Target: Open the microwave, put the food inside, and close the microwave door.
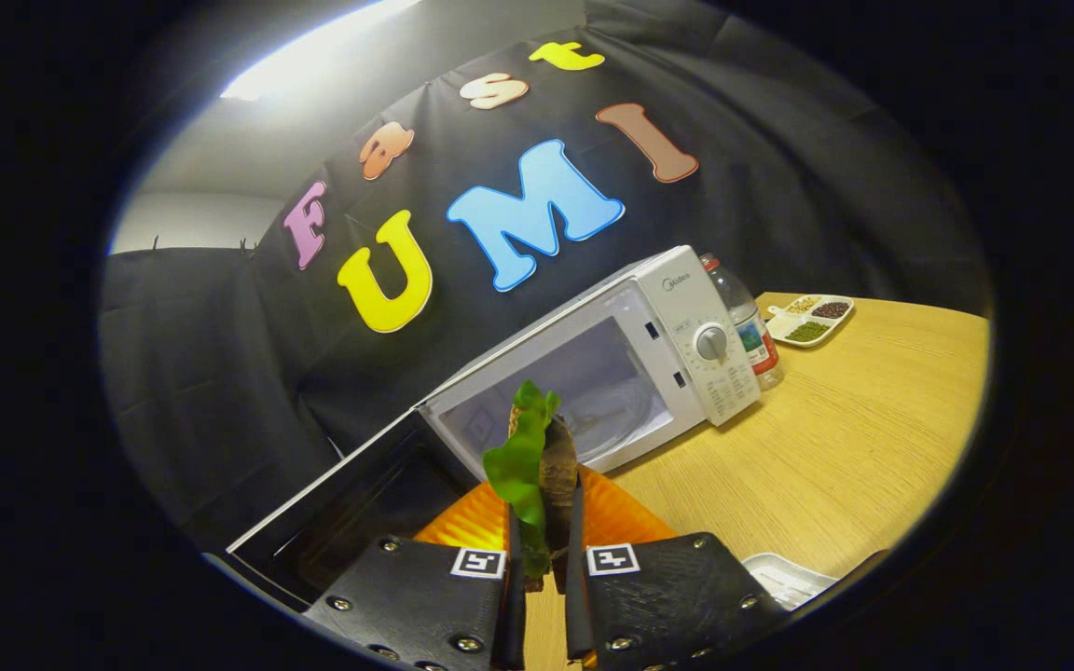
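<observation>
Black cloth walls close the booth behind a light wooden table (835,447), and on that table stands a white microwave (593,363) with its door (351,503) swung wide open, hanging off the side of the cavity opposite the control panel. The tool (544,550) pinches the food (537,466), a sandwich-like piece with a green lettuce leaf and a dark brown layer, both fingers pressed against its flanks. The food stands on edge between the fingers, its long axis running straight ahead toward the microwave. An orange plate (621,517) lies beneath it, just in front of the microwave.

The open cavity lies directly beyond the food, slightly toward the door side, with the glass turntable (616,415) visible inside. Judging from this, the coming move is a forward carry into that opening, keeping clear of the door.

Beside the microwave's control panel stands a water bottle (747,321), and further beyond it a divided dish of beans (812,320). A white tray (784,578) sits well short of the microwave, by the tool.
</observation>
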Demonstrator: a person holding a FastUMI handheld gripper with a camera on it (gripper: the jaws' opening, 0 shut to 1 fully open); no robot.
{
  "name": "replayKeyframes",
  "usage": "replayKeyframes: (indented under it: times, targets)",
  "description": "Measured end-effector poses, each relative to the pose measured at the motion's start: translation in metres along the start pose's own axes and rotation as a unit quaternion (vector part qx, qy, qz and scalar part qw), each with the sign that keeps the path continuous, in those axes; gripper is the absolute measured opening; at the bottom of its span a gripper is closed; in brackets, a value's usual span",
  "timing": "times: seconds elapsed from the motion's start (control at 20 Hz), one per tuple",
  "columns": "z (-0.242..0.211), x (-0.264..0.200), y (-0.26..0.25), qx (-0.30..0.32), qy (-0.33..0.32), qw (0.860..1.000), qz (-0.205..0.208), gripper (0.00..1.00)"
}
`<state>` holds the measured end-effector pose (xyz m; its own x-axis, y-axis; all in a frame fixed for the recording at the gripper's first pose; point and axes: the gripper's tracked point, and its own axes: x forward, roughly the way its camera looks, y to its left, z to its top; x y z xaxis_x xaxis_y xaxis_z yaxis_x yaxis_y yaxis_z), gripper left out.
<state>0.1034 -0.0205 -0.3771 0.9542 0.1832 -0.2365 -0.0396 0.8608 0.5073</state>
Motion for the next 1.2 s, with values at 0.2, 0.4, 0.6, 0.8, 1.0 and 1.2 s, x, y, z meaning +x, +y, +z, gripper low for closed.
replayKeyframes:
  times: [0.2,0.4,0.6,0.8,1.0,1.2]
  targets:
    - [-0.003,0.059,0.013,0.0,0.003,1.0,-0.005,0.17]
    - [-0.013,0.12,0.006,0.031,0.027,0.999,-0.024,0.17]
    - [-0.006,0.166,0.003,0.037,0.013,0.999,-0.031,0.17]
    - [0.003,0.209,0.004,0.062,0.003,0.998,-0.027,0.17]
    - [-0.002,0.244,-0.005,0.039,0.002,0.998,-0.042,0.17]
    - [-0.001,0.257,-0.021,0.006,-0.013,0.998,-0.058,0.17]
